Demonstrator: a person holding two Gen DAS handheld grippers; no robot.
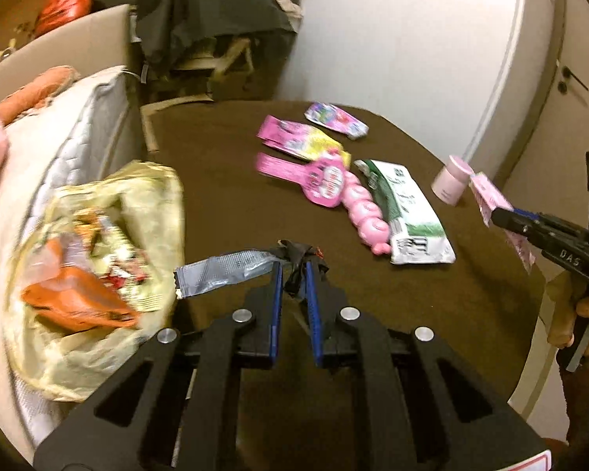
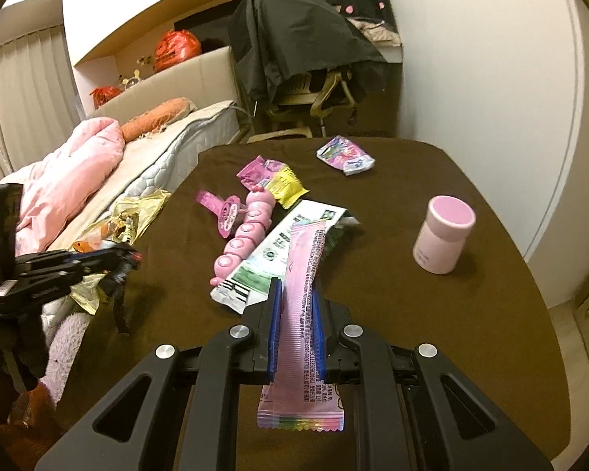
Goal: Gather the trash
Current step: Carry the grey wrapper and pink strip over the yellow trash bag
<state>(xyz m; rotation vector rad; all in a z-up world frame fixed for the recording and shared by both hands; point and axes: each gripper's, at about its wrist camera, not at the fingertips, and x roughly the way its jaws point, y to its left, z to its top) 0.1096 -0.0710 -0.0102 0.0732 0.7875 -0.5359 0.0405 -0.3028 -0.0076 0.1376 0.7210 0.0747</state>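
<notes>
The left gripper (image 1: 294, 271) is closed on a black and silver wrapper (image 1: 231, 271), whose silver end points toward the yellowish trash bag (image 1: 98, 274) lying open on the bed edge (image 1: 78, 137) just beside the brown table (image 1: 224, 204). The right gripper (image 2: 296, 294) is clamped on a long pink wrapper (image 2: 304, 294) above the table. On the table lie a pink caterpillar toy (image 2: 243, 235), a green and white packet (image 2: 278, 251), smaller colourful wrappers (image 2: 345, 155), and a pink cup (image 2: 443, 233) standing well apart.
</notes>
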